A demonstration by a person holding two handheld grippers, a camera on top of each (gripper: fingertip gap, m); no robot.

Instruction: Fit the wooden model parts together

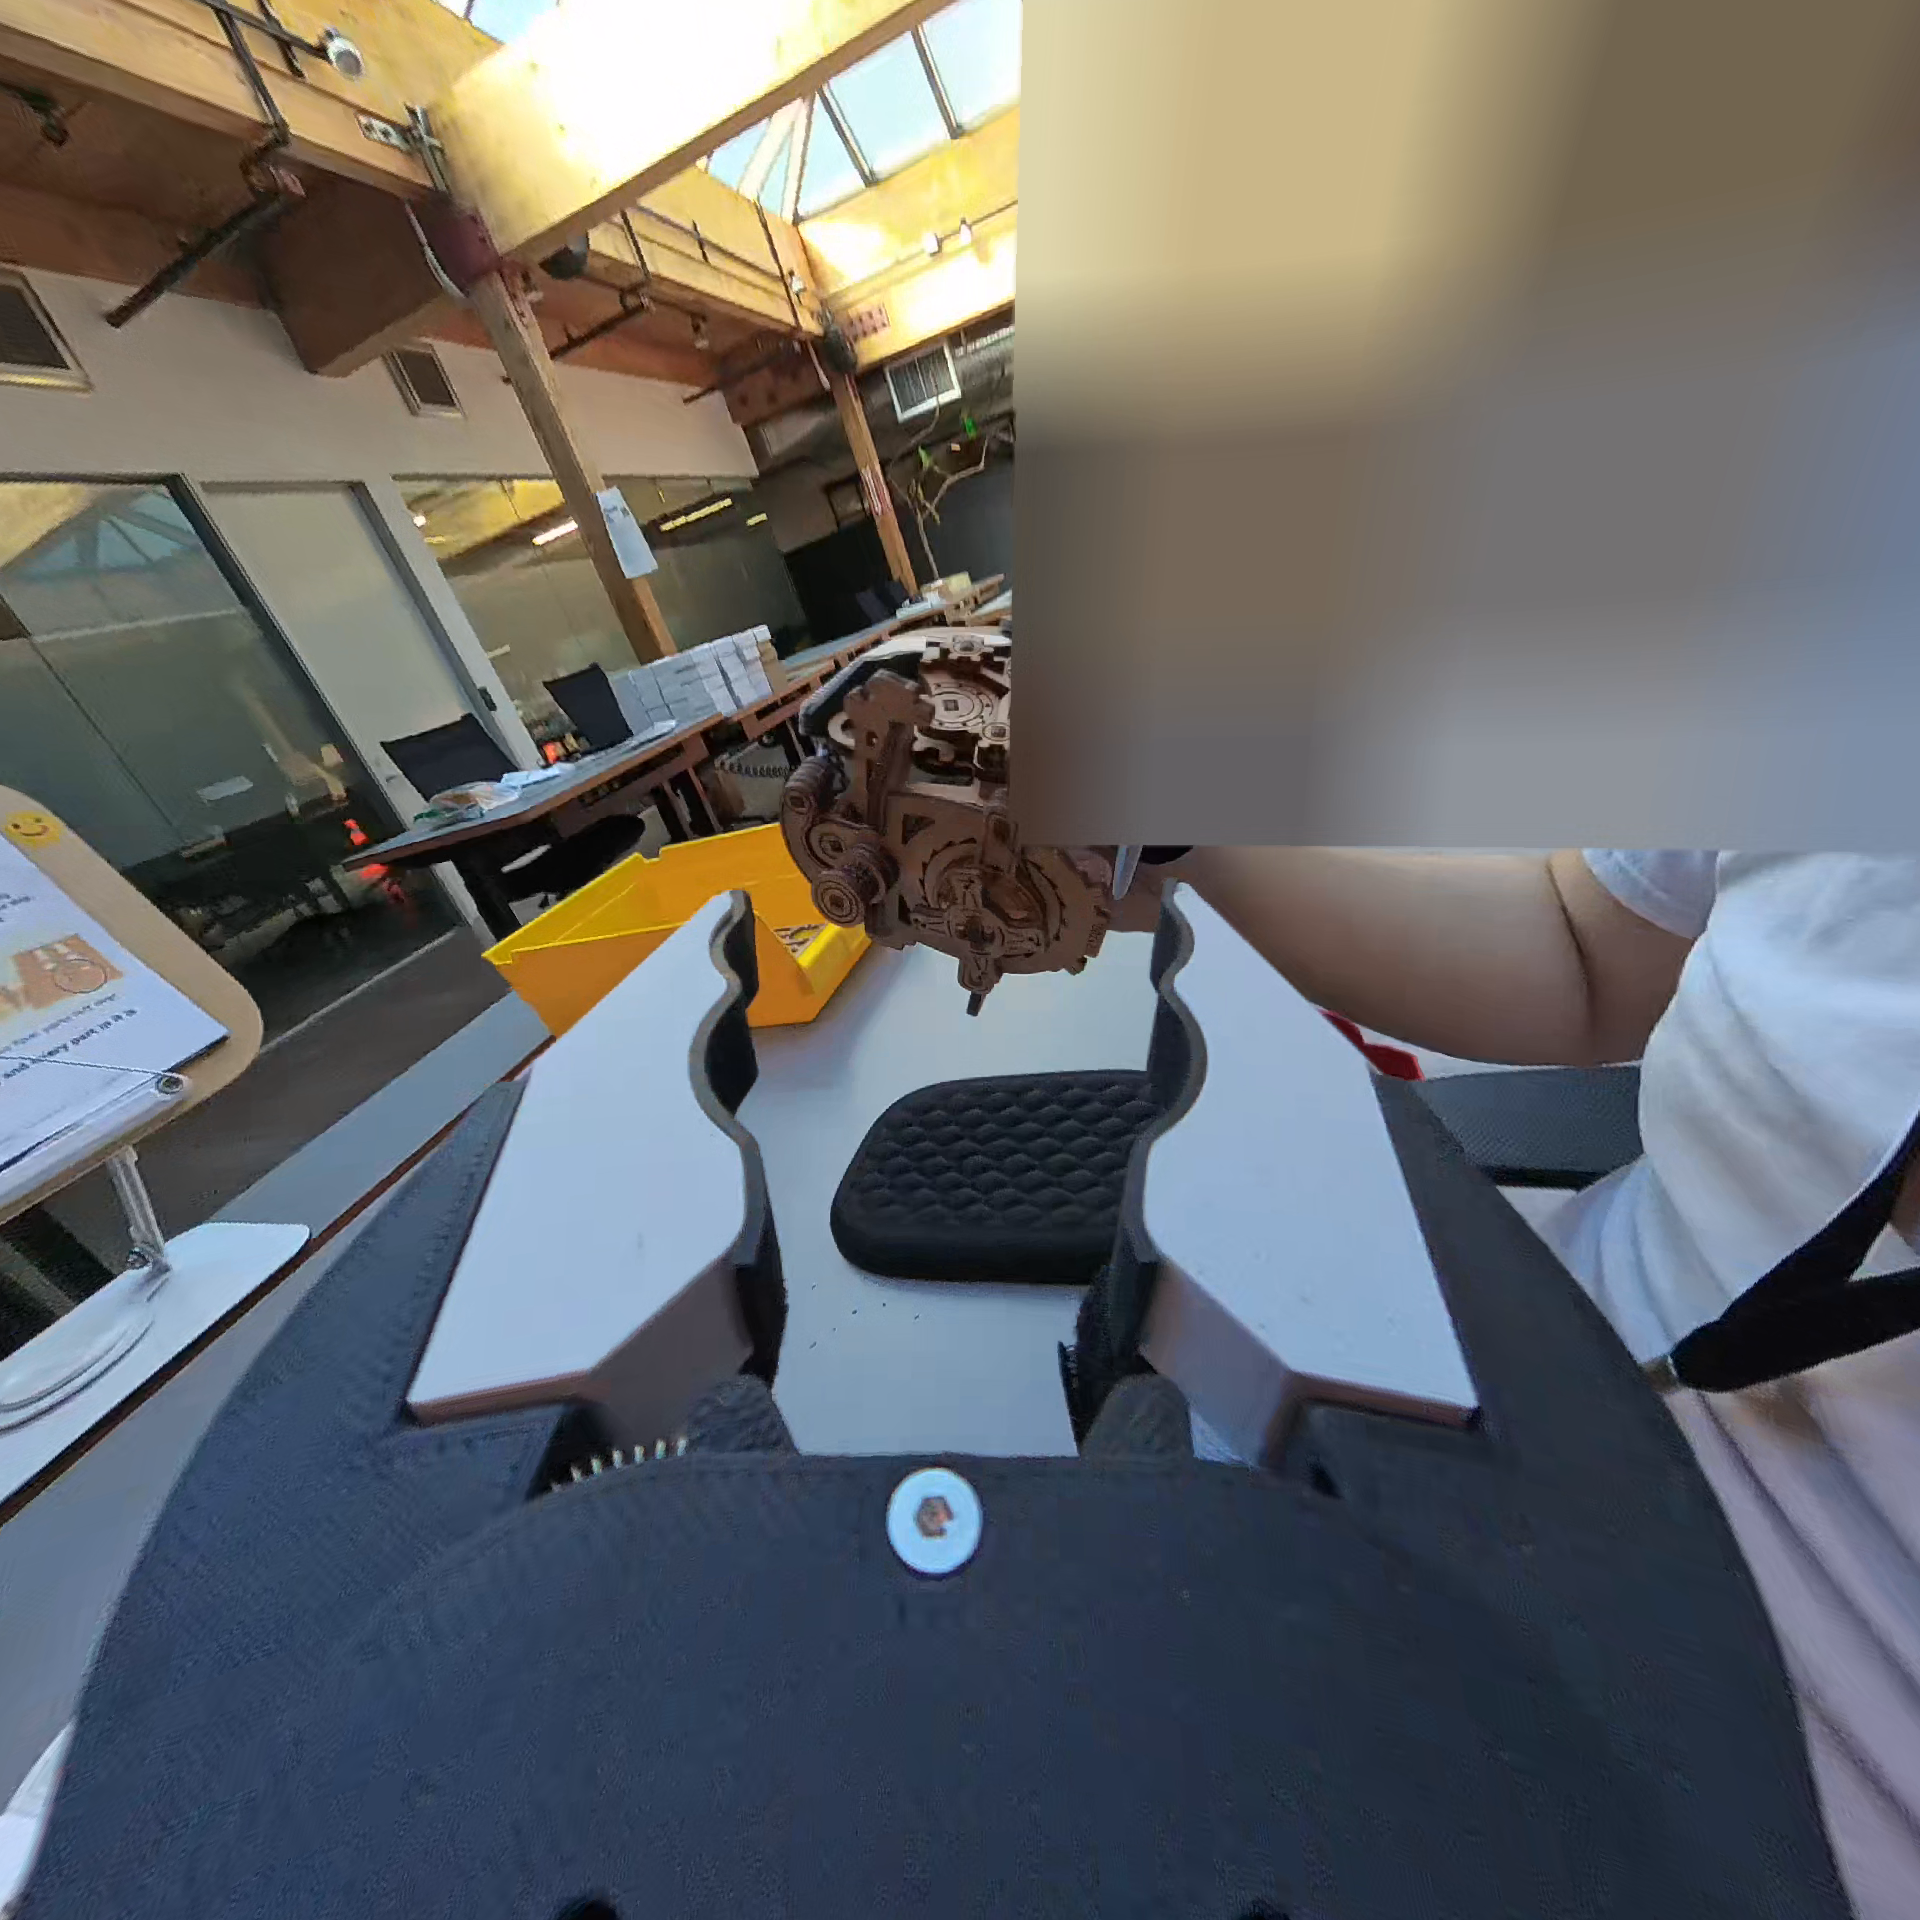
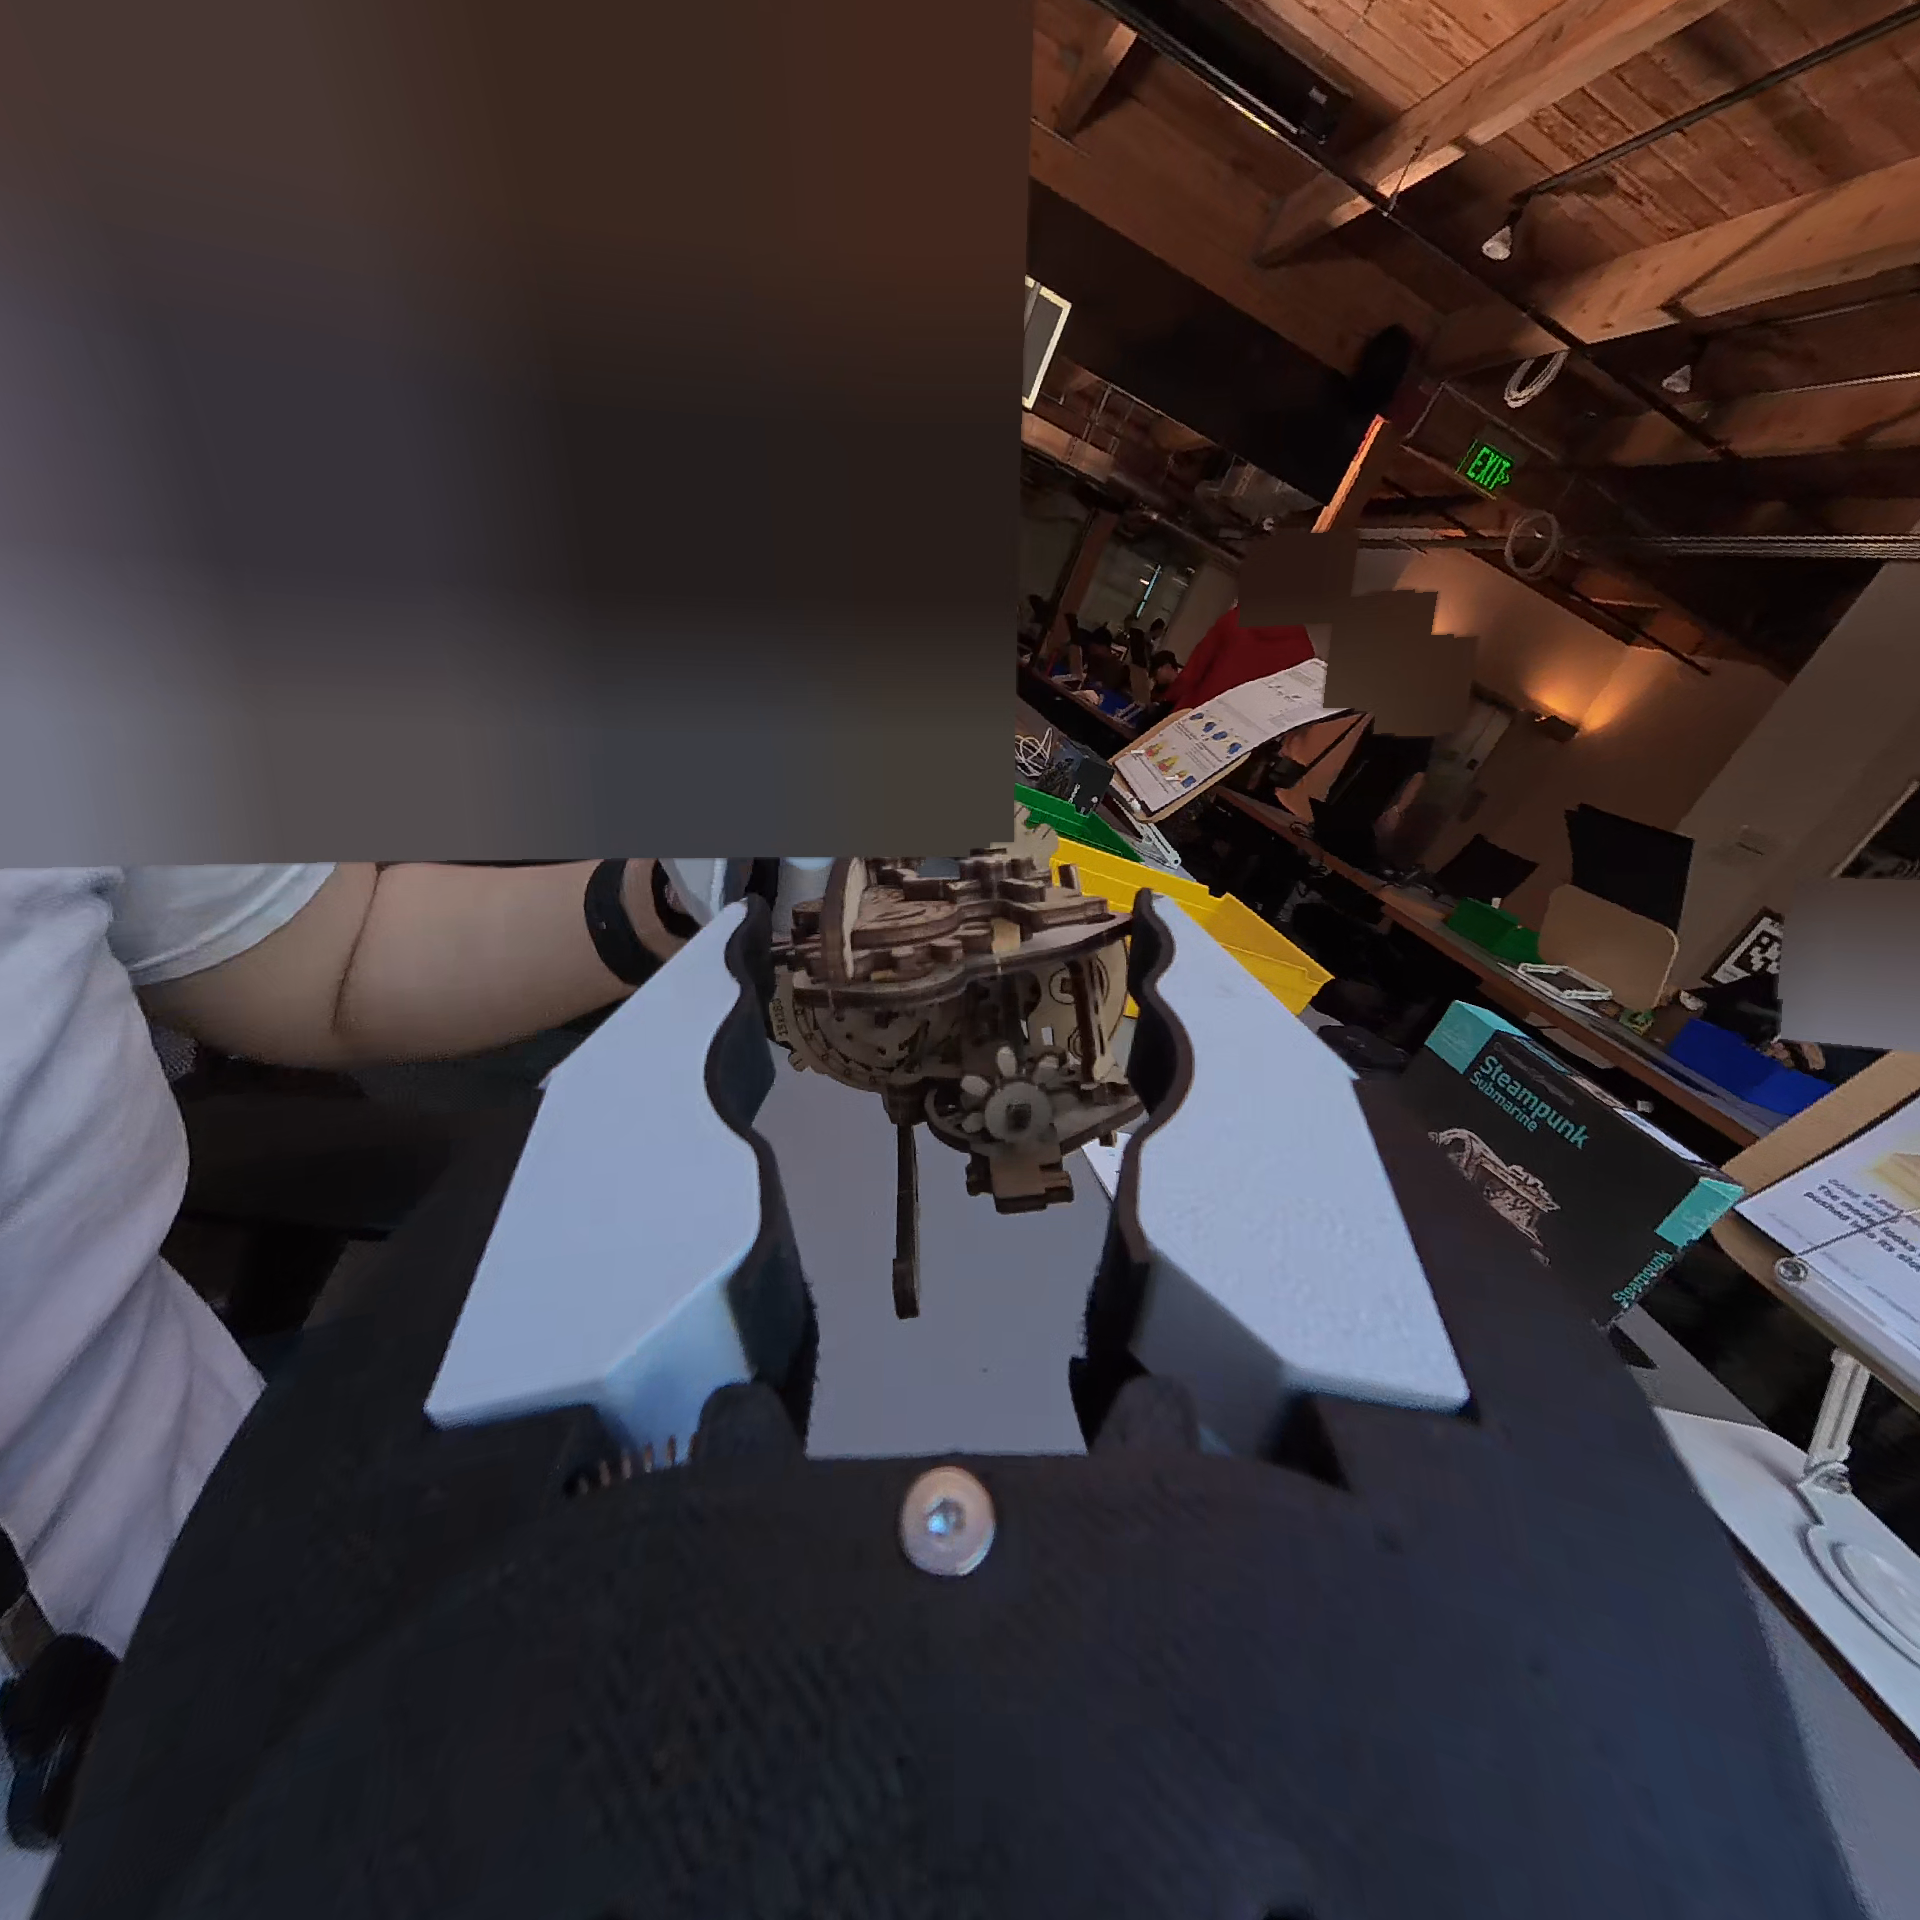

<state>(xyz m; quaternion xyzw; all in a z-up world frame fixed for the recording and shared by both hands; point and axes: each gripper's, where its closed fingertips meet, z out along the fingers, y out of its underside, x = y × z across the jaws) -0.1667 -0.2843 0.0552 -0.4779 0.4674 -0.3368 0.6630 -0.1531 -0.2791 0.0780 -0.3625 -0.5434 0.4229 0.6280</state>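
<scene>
The wooden model (image 2: 935, 1029) is up in the air above the worktop (image 1: 914, 1340), squeezed between the tips of the right gripper (image 2: 951, 997). The left gripper (image 1: 951, 987) is wide and holds nothing, just beside the model. The thin stick (image 2: 906, 1216) hanging under the model could snap if it bumps something. A hard squeeze might crack the little gears. The yellow bin (image 1: 623, 935) at the worktop's far edge holds something patterned, too hidden to name.
</scene>
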